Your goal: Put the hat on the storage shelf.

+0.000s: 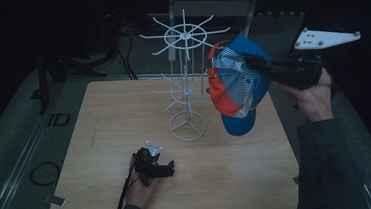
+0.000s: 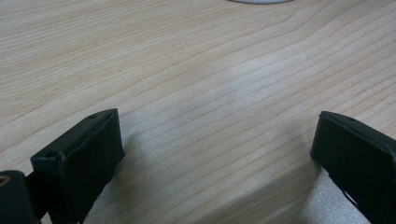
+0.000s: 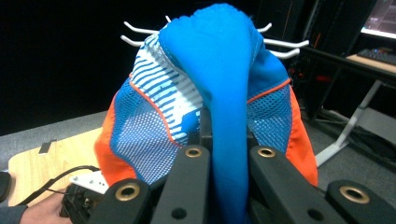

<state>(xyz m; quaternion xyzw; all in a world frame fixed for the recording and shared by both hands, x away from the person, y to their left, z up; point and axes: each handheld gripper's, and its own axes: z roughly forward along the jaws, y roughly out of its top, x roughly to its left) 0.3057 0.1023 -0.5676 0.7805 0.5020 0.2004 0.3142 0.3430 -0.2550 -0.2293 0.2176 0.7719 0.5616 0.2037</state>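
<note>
- Right claw (image 1: 256,63) was pinching a cap (image 1: 237,83), with both jaws pressed on a fold of blue cloth at its crown, as the right gripper view showed.
- It held the cap in the air just to the right of the white wire rack (image 1: 185,79), near the upper ring of hooks, which were visible behind the cap (image 3: 219,93) in the right gripper view.
- The cap hung with the brim pointing down and the mesh and orange panels facing the rack. I think this grip at the crown let the open side stay free, so that a hook could go inside.
- Left claw (image 1: 166,170) rested on the bench (image 1: 96,141), in front of the rack and a little to its left. Its jaws were spread wide with nothing between them; in the left gripper view there was bare wood between them.
- It probably stayed low there to keep out of the way, while it remained near enough to steady the round base of the rack if needed.
- The work in hand seemed to be hanging the cap on a hook, and this step was not yet done.
- The rack looked light, so a push from the cap could perhaps tip it.
</note>
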